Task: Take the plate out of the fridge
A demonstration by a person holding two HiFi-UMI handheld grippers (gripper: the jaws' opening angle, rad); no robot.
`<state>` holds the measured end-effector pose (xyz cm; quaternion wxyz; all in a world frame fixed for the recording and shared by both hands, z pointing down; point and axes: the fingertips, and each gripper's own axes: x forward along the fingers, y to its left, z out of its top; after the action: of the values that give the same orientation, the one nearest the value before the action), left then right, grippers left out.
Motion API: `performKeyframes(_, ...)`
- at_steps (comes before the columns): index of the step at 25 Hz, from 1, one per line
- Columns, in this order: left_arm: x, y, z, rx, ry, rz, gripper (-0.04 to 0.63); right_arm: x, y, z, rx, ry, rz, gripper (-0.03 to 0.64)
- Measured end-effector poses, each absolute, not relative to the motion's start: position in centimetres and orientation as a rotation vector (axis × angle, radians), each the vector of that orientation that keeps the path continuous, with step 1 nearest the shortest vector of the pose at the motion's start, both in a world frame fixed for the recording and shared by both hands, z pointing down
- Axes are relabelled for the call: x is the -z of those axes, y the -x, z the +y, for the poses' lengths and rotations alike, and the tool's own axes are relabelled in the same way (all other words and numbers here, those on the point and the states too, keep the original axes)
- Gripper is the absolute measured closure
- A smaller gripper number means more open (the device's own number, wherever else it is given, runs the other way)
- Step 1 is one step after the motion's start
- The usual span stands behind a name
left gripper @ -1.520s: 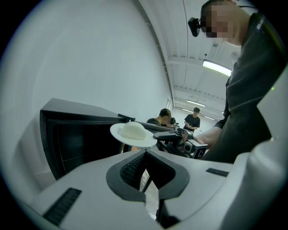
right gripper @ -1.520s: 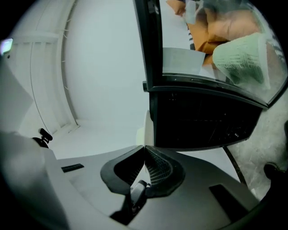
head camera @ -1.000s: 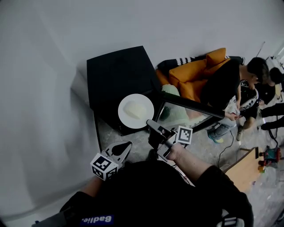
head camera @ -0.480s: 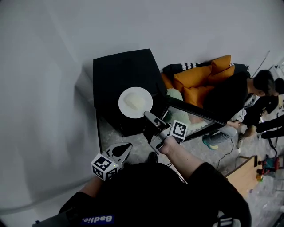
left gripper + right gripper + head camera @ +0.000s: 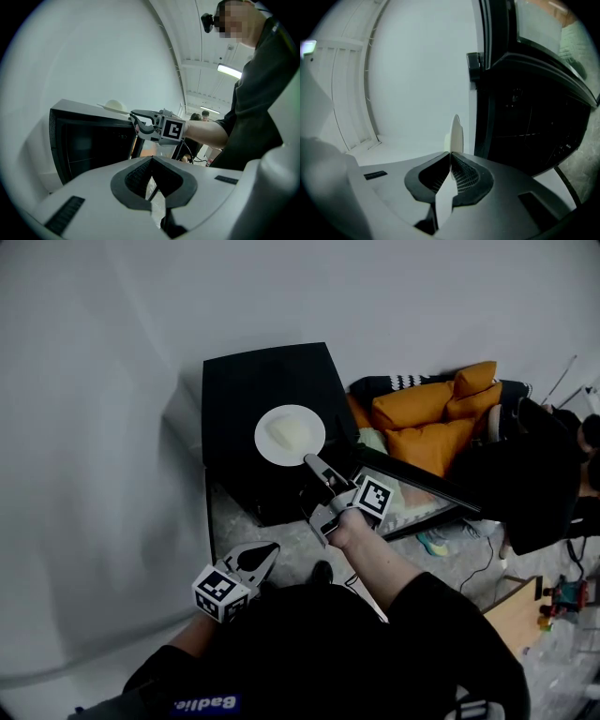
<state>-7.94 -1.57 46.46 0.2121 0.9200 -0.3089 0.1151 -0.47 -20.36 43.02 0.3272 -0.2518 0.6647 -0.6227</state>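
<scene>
A white plate (image 5: 290, 435) with a pale lump of food on it hangs over the top of the small black fridge (image 5: 251, 381). My right gripper (image 5: 317, 468) is shut on the plate's near rim. In the right gripper view the plate (image 5: 455, 133) stands edge-on between the closed jaws of the right gripper (image 5: 450, 153), with the fridge (image 5: 525, 131) just to its right. My left gripper (image 5: 270, 547) hangs low in front of the fridge, shut and empty. The left gripper view shows the left gripper (image 5: 152, 159), the plate (image 5: 112, 105) and the fridge (image 5: 89, 140).
The fridge door (image 5: 412, 488) stands open to the right, over the stone floor. Orange cushions (image 5: 431, 423) lie behind it, and people (image 5: 548, 474) crouch at the far right. A wooden board (image 5: 516, 610) lies at the lower right. A white wall (image 5: 94, 427) runs along the left.
My right gripper has carried the plate up and away, from the fridge's front edge to over its top. The left gripper has stayed put. The people at the right have shifted.
</scene>
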Motion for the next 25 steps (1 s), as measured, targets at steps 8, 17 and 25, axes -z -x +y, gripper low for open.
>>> performKeyframes(8, -46.2, 7.3, -0.5, -0.336, -2.548, -0.881, 0.598, -43.2, 0.5, -20.6, 1.641, 0.678, 1.698, 0.600)
performKeyframes(17, -45.7, 7.0, -0.3, -0.340, -2.544, -0.894, 0.598, -43.1, 1.1, -21.2, 1.644, 0.711, 1.668, 0.600)
performKeyframes(25, -46.0, 7.2, -0.8, -0.339, -2.540, -0.901, 0.598, -44.4, 1.2, -21.7, 1.669, 0.740, 1.641, 0.600)
